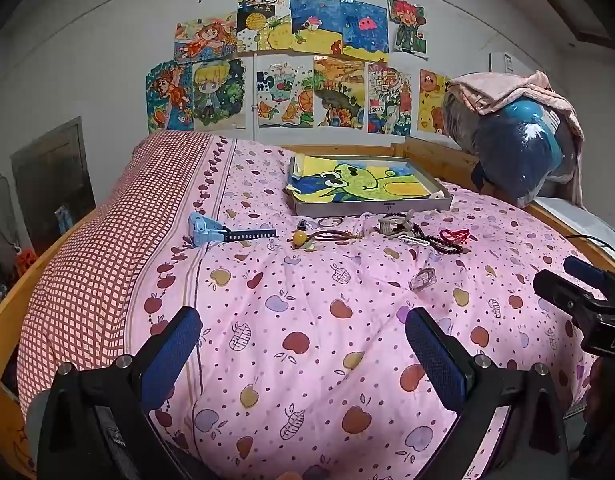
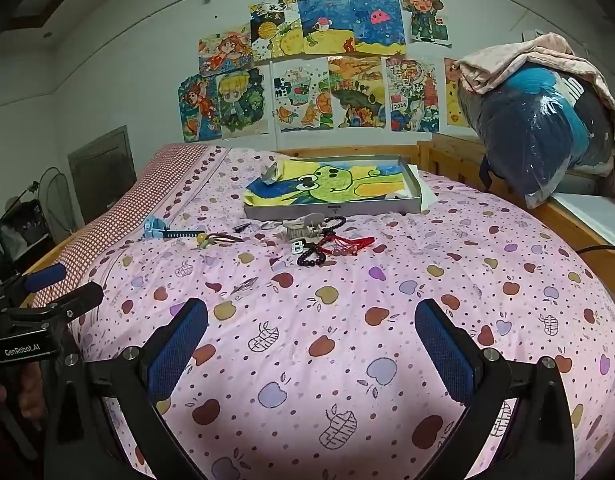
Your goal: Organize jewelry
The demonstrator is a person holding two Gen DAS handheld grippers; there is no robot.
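Both claws hang low over the near end of the bed, empty, blue pads spread wide apart: the left claw point(image 1: 303, 332) and, beside it, the right claw point(image 2: 311, 326). Under them lies only the pink apple-print quilt point(image 1: 307, 320). Well ahead, across the middle of the quilt, the jewelry is strewn in a loose row: a light blue watch point(image 1: 205, 229) on the left, then a yellow-bead cord charm point(image 1: 303, 238), a beige hair claw clip point(image 2: 303, 229), a dark bead bracelet point(image 2: 311, 258) and a red string bracelet point(image 2: 349, 245), these last few bunched together. A thin clear ring point(image 1: 424, 278) lies apart, closer to the claws. Just behind the row sits a shallow metal tray point(image 1: 371, 206) lined with a frog drawing point(image 1: 355, 180).
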